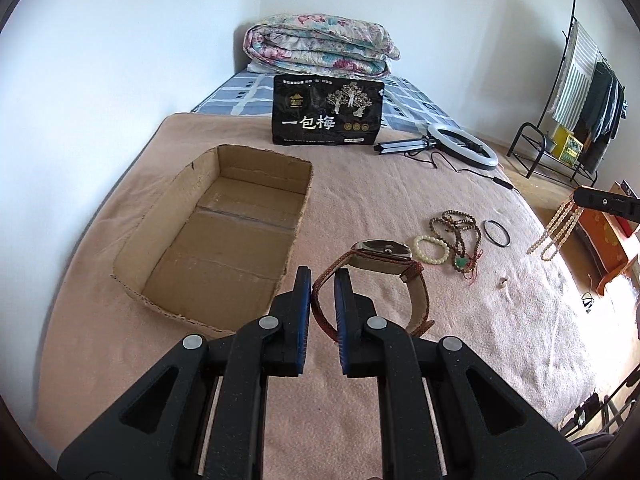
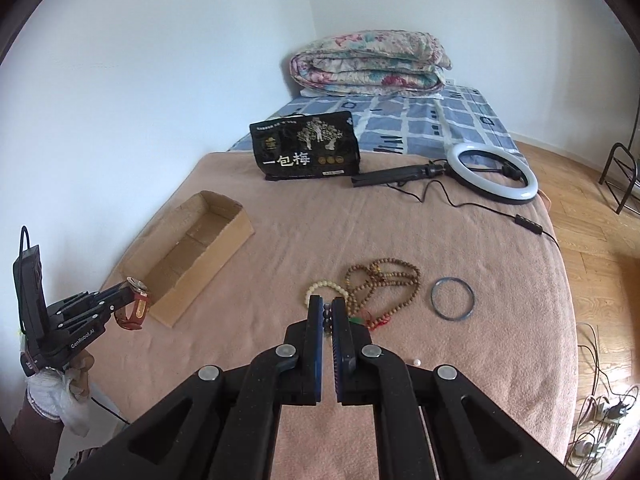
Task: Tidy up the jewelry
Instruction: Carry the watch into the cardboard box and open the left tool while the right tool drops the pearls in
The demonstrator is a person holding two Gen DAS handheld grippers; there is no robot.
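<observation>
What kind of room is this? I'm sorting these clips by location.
Most likely a bedroom: the jewelry lies on a bed under a pink blanket, a folded floral quilt sits at its far end, and a clothes rack stands by the wall.

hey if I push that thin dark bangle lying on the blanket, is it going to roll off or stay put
The thin dark bangle lies flat on the pink blanket, so it would probably slide rather than roll. The fuzzy fabric likely drags on it. It keeps a clean round hoop, so it looks rigid, unlike the wooden bead strand beside it.
</observation>
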